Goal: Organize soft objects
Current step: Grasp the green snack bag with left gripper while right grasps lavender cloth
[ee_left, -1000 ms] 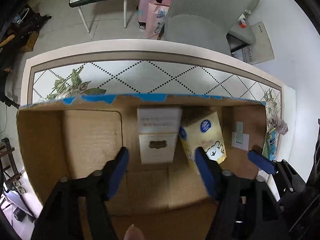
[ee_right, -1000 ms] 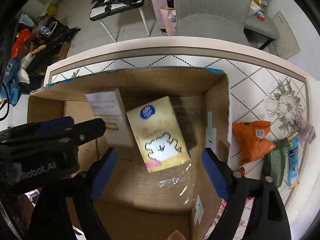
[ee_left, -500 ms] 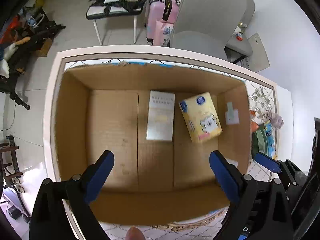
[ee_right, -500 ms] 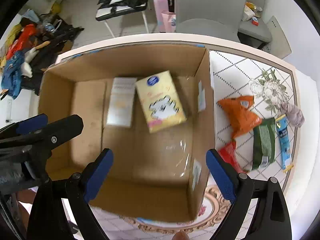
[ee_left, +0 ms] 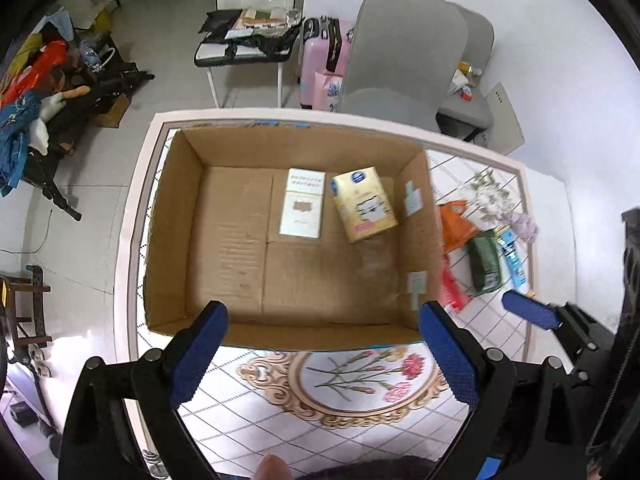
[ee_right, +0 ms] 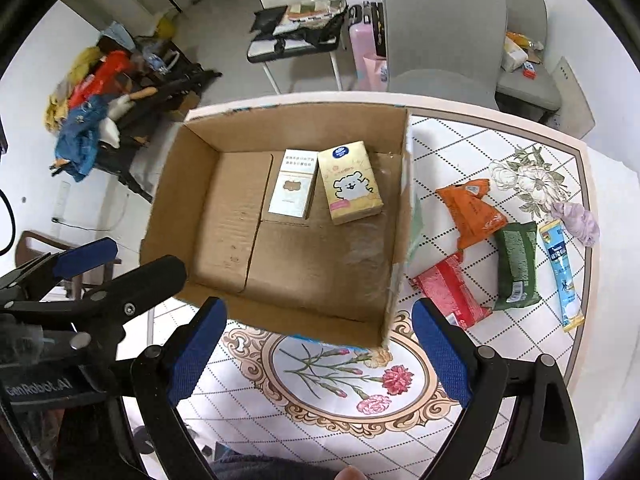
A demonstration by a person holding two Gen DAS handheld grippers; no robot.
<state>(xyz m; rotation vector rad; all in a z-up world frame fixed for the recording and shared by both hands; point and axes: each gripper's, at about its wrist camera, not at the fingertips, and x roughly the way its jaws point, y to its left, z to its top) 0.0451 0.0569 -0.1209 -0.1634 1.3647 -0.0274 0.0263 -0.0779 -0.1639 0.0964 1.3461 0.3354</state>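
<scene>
An open cardboard box [ee_left: 172,216] [ee_right: 192,280] stands on the patterned table. Inside lie a white tissue pack [ee_left: 302,202] [ee_right: 291,189] and a yellow tissue pack [ee_left: 363,203] [ee_right: 349,188] side by side. Right of the box lie an orange packet [ee_right: 472,210] [ee_left: 454,222], a red packet [ee_right: 450,294], a green packet [ee_right: 516,266] [ee_left: 485,260], a blue sachet [ee_right: 562,272] and a purple cloth [ee_right: 578,222]. My left gripper [ee_left: 324,356] is open and empty above the box's near edge. My right gripper [ee_right: 320,352] is open and empty, also near that edge.
The table [ee_right: 344,384] has a floral oval near its front edge. Grey chairs [ee_left: 400,60] stand behind the table, with a pink suitcase [ee_left: 316,64] and a cluttered stool [ee_left: 248,40]. Clothes and clutter [ee_right: 92,92] lie on the floor at left.
Both grippers have pulled up and back out of the box. The white and yellow packs stay on the box floor. The packets to the right have come into view.
</scene>
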